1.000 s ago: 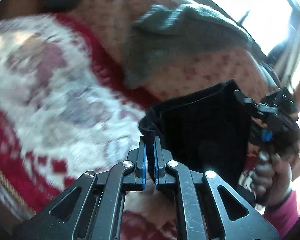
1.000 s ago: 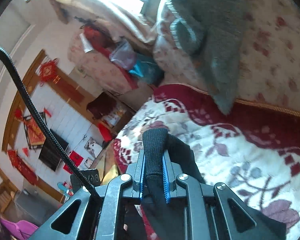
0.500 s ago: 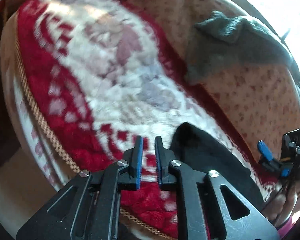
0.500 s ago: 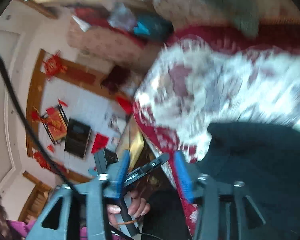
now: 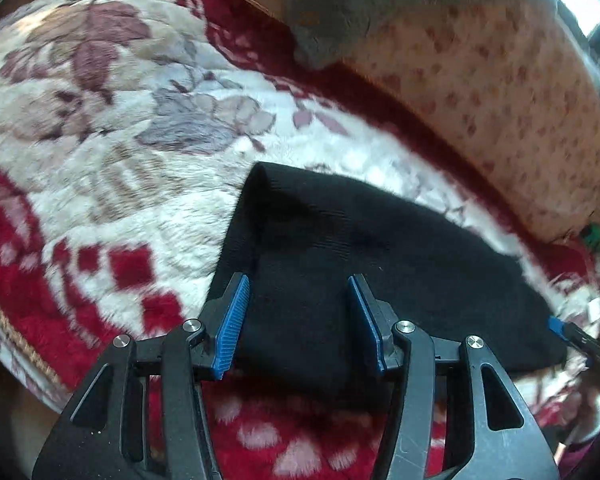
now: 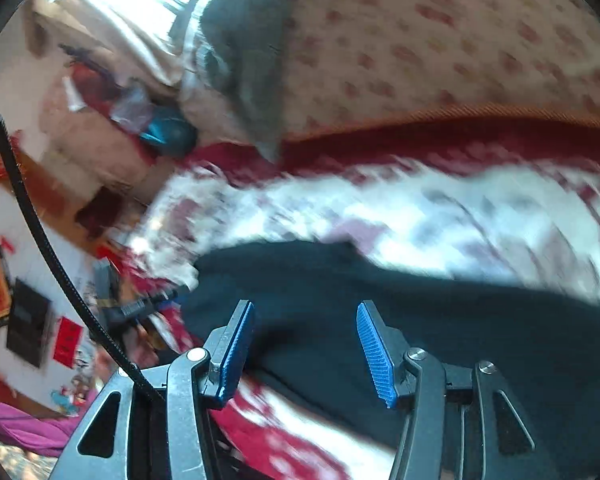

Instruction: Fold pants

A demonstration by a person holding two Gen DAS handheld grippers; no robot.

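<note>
The black pants lie folded in a flat wedge on a red and white floral blanket. My left gripper hovers over the near left edge of the pants. Its jaws are opening, the cloth lies under the gap, and the blue pads do not press on it. In the right wrist view the pants spread dark below my right gripper, which is open with no cloth pinched. The right gripper's blue tip shows at the pants' far right corner. The left gripper appears blurred beside the pants' left end.
A grey knitted garment hangs over a beige patterned cushion behind the blanket. The blanket's gold-trimmed edge drops off at the left. A black cable and a pink sleeve are at the left of the right wrist view.
Both grippers held the black pants shut a second ago; both have let go and opened. The pants now lie flat on the blanket, and both hands have come down over them.
</note>
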